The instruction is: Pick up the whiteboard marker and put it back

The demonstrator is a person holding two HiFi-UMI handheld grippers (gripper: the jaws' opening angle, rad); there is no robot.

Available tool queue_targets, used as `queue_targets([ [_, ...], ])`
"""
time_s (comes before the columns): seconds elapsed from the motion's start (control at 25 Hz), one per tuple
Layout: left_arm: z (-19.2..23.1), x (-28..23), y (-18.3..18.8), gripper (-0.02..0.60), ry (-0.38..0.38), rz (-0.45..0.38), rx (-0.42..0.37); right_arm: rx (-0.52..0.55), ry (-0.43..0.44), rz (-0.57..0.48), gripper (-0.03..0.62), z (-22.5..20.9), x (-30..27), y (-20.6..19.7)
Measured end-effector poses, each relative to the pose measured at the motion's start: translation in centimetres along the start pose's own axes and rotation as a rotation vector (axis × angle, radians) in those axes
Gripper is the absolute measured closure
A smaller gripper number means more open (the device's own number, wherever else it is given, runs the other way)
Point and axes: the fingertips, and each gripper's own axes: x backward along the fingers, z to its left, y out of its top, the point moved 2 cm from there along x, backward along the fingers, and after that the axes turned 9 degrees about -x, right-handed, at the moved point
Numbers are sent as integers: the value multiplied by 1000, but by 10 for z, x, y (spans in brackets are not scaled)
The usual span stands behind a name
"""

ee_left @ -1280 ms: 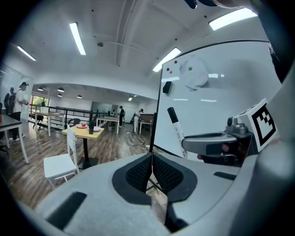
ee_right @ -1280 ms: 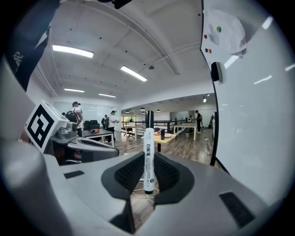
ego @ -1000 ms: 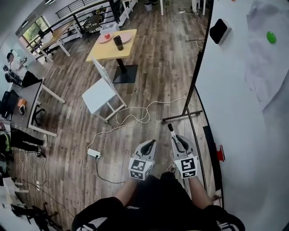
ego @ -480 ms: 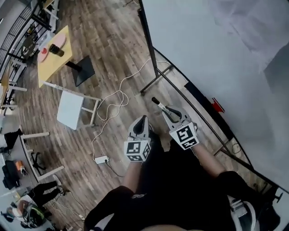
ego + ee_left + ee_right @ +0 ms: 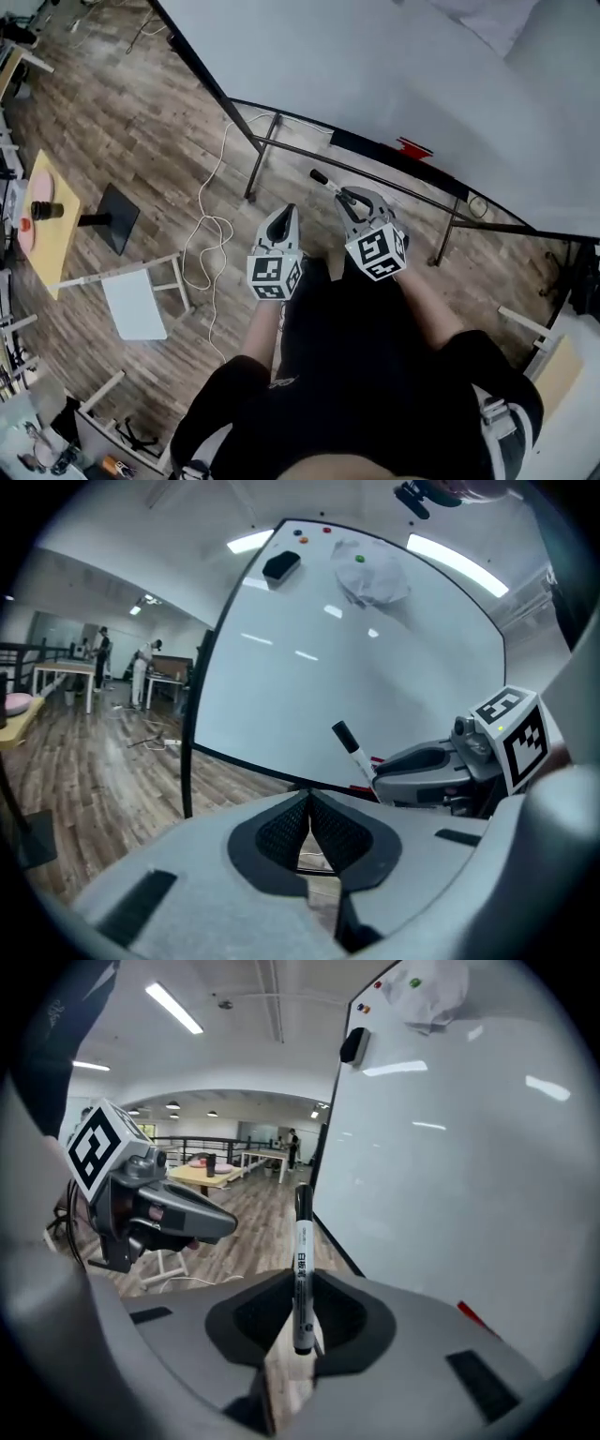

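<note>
The whiteboard marker (image 5: 300, 1265), white with a black cap, stands upright between the jaws of my right gripper (image 5: 298, 1309), which is shut on it. In the head view the marker (image 5: 323, 181) sticks out ahead of the right gripper (image 5: 349, 199) toward the whiteboard (image 5: 375, 66) and its dark lower tray (image 5: 370, 143). My left gripper (image 5: 286, 214) hangs just to the left of it, shut, with nothing between its pads. The left gripper view shows its own jaw tips (image 5: 307, 803) touching, with the marker (image 5: 350, 747) and the right gripper (image 5: 436, 764) at right before the whiteboard (image 5: 319, 667).
A black eraser (image 5: 281, 566) and a crumpled paper (image 5: 375, 574) cling high on the board. A red item (image 5: 412, 147) lies on the tray. The board's metal stand (image 5: 261, 159), a white cable (image 5: 211, 234), a white chair (image 5: 131, 302) and a yellow table (image 5: 47, 211) stand on the wooden floor.
The view has swung round to the whiteboard's lower edge. Both grippers have come down and turned toward the board, still side by side. The marker has stayed in the right gripper.
</note>
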Motion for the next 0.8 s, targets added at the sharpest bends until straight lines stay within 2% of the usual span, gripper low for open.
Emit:
queue_targets([
  [0.2,-21,-41,12,572,-158,7,-48,27,-171,111,537,-40,23,-24],
  [0.36,-42,-69,7,572,-223,32,-64,191,-266,252,537,-72,26,-52],
  [0.64,-43,-106,0,572,-196,84,-22,294,-262,396,537,-121,11,-84],
  [0.8,-48,-130,-4,572,-201,115,-44,346,-233,459,537,-140,-7,-101],
])
